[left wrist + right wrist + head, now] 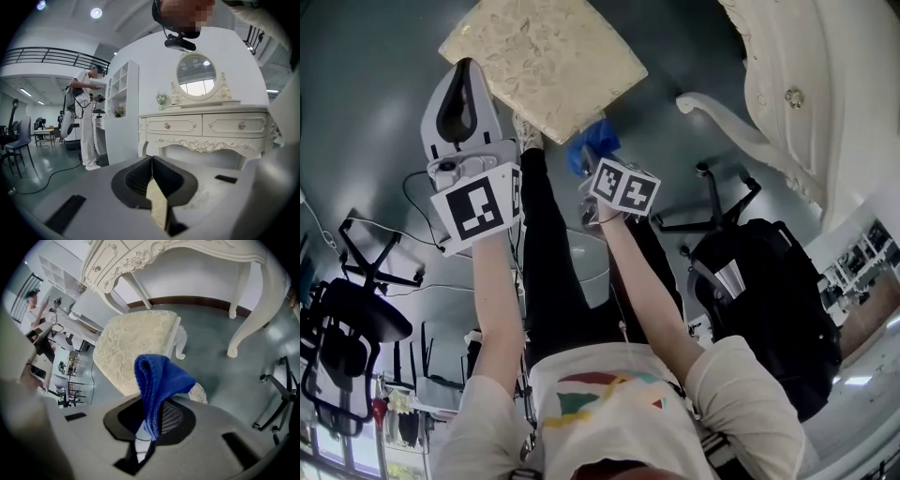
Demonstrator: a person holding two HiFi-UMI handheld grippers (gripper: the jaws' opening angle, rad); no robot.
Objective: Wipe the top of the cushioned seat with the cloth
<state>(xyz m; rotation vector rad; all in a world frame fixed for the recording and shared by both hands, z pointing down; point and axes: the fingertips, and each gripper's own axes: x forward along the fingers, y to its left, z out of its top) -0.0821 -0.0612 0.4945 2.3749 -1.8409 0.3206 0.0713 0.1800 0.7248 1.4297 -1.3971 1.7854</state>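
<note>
Blue cloth (157, 385) in right tool (151, 430), one seat (136, 343)

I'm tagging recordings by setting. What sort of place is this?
Probably a large lab or studio staged as a room: an ornate dressing table with oval mirror, office chairs, a mezzanine railing.

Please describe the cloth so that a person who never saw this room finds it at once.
Start from the white dressing table; before it stands the cream cushioned seat. Near the seat's edge, the cloth is pinched in the right gripper; it alone is deep blue.
</note>
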